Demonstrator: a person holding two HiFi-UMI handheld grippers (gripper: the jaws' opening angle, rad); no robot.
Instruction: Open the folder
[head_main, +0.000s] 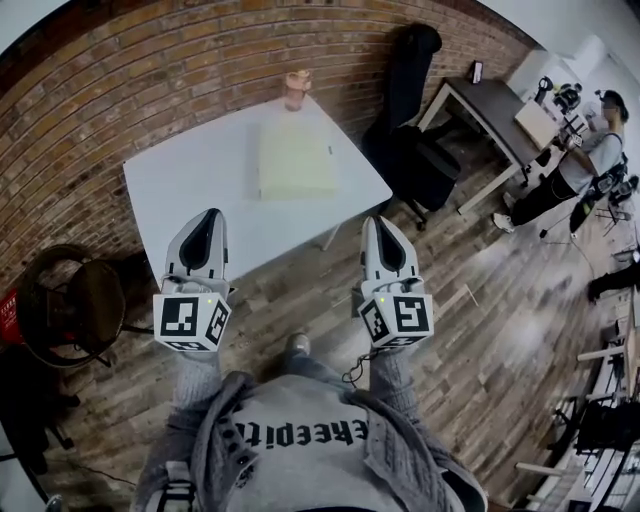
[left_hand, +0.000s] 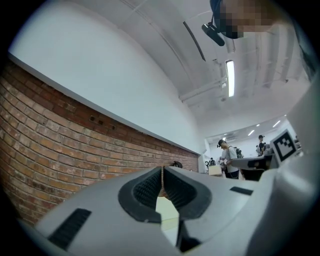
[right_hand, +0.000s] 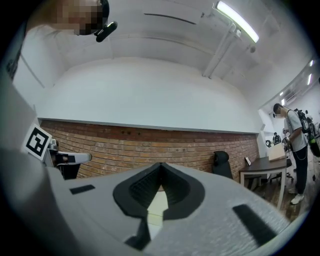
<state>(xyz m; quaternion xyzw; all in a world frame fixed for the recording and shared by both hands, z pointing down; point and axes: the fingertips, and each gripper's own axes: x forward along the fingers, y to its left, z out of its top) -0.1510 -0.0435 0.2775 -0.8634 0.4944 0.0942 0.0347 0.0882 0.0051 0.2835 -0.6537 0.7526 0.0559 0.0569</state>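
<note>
A pale yellow folder lies closed and flat on the white table, toward its far right part. My left gripper hovers over the table's near edge, well short of the folder, jaws shut on nothing. My right gripper hangs level with it, just off the table's near right corner, also shut and empty. In the left gripper view the left gripper has its pads meeting at the tip, with a sliver of folder below them. The right gripper shows the same, above a strip of folder.
A pinkish cup stands at the table's far edge by the brick wall. A black chair and a dark desk are to the right, with a person beyond. A round stool sits at the left.
</note>
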